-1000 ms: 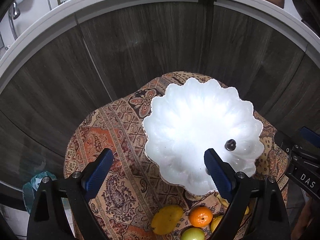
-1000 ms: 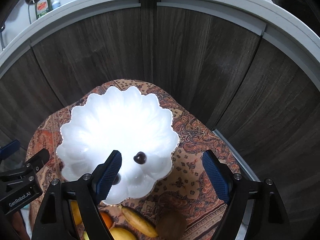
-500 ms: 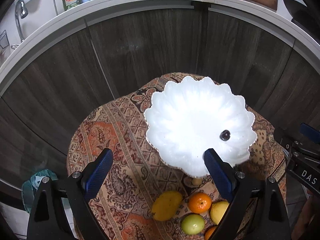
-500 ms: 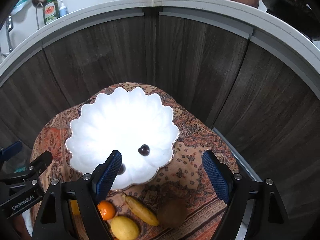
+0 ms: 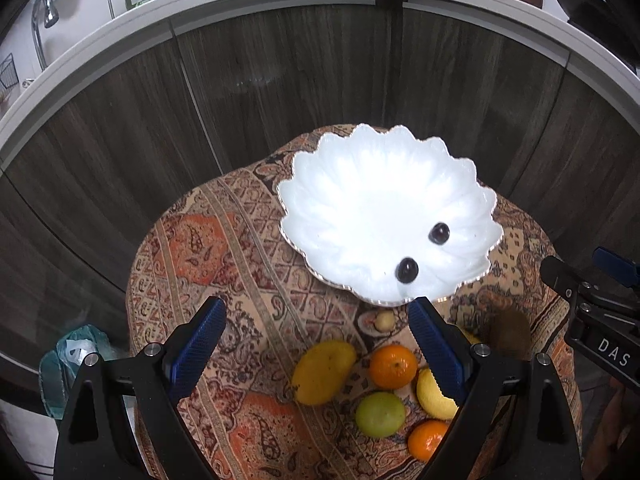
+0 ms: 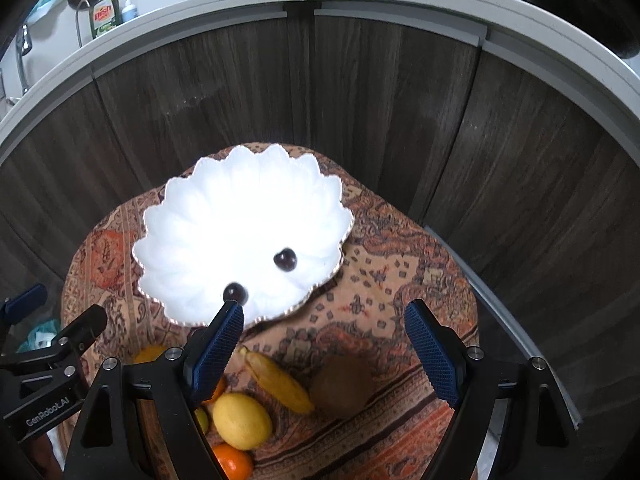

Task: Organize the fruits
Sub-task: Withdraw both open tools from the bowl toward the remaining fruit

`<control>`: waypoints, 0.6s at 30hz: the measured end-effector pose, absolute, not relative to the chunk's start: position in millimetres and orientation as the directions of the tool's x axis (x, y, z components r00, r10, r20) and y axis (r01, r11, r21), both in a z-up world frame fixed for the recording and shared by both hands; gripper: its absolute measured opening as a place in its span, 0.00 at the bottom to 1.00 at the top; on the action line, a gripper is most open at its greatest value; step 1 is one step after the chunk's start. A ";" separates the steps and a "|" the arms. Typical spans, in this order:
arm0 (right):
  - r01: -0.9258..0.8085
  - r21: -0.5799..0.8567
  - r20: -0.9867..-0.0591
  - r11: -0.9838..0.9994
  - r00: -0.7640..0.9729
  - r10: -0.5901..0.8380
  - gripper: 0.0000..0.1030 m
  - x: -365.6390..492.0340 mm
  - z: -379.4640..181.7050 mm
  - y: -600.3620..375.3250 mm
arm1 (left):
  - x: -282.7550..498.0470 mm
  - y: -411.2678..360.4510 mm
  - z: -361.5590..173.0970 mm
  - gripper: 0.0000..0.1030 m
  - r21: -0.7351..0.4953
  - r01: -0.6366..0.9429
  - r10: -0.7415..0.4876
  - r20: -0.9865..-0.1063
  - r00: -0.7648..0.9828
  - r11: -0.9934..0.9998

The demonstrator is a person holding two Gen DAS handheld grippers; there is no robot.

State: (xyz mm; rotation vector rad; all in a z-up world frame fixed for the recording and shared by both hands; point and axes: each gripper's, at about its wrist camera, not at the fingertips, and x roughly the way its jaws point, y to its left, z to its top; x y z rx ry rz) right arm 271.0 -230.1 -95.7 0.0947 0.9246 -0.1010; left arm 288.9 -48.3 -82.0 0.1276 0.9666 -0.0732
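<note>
Paisley-clothed table (image 5: pixel 224 264) before dark cabinets: white scalloped bowl (image 5: pixel 360 184) at far edge, now showing two dark cherries (image 5: pixel 407 270). Both grippers, left (image 5: pixel 316 344) and right (image 6: pixel 324 344), drawn back, fingers spread and empty. Loose fruit (image 5: pixel 394 366) exposed at near edge; judged next for collection.

Both hand-held grippers drew back from the white bowl (image 5: pixel 384 184), uncovering a second dark cherry (image 5: pixel 407 270) and more fruit.

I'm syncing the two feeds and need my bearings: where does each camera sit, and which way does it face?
Left wrist: on the left gripper, above the table's left side, looking down at the white bowl; own blue fingers open, right gripper at the edge.
Right wrist: on the right gripper, from the right side; fingers open, left gripper at the edge.
Shared: bowl, two dark fruits, lemon, kiwi.
</note>
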 end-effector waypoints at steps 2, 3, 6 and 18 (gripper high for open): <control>0.128 0.039 -0.804 0.991 0.593 -0.045 0.81 266.6 -100.3 -229.4 | 284.7 -47.9 -86.3 0.90 0.073 0.118 -0.007 -0.826 0.564 0.990; 0.126 0.038 -0.807 0.991 0.590 -0.044 0.81 263.9 -102.9 -228.7 | 281.6 -47.8 -89.6 0.90 0.069 0.121 -0.011 -0.827 0.561 0.990; 0.125 0.038 -0.815 0.991 0.578 -0.041 0.81 255.6 -112.2 -227.7 | 275.5 -48.5 -97.4 0.90 0.073 0.132 -0.012 -0.834 0.552 0.989; 0.145 0.058 -0.844 0.988 0.535 -0.029 0.81 228.6 -140.7 -231.7 | 256.5 -57.6 -125.3 0.90 0.068 0.182 -0.036 -0.859 0.511 0.981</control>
